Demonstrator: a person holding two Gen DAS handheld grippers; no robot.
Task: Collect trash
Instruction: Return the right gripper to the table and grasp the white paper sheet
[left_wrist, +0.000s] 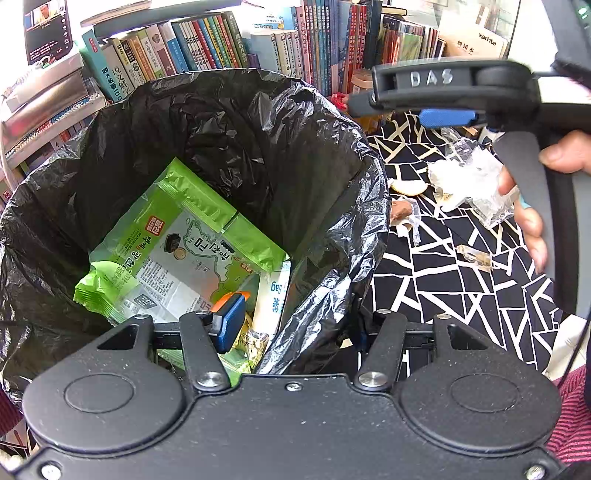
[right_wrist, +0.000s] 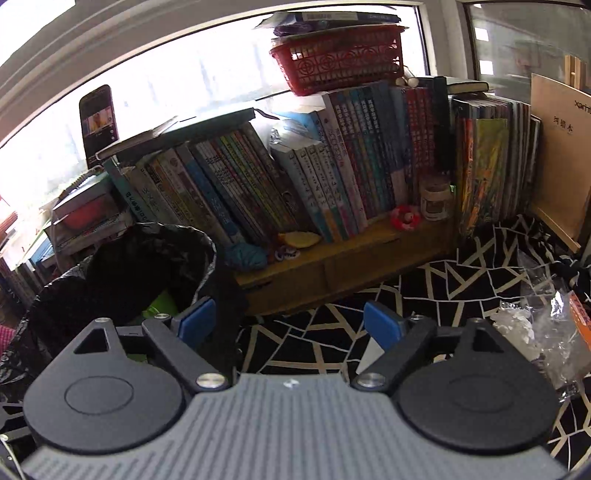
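The left tongs (left_wrist: 291, 325) are clamped on the rim of the black plastic bin liner (left_wrist: 221, 122), one blue pad inside the bag and the film pinched between the jaws, so the mouth of the bag is held wide. Down in it lie a green seaweed snack packet (left_wrist: 177, 251) and a white paper wrapper (left_wrist: 271, 299). The right tongs (right_wrist: 288, 321) stand wide apart with nothing between them, poised over the black-and-white geometric-patterned cloth on the surface (left_wrist: 443, 277), beside the bag and not above it. I would say one drop is done and the next pickup is in hand. More trash lies well apart from the bag: crumpled clear cellophane wrappers (left_wrist: 476, 184), a small clear scrap (left_wrist: 474, 256) and a brownish bit (left_wrist: 400, 210) just beside the liner. Next, the right tongs need to sink onto the cellophane and close on a firm fold, since such thin film could slip.
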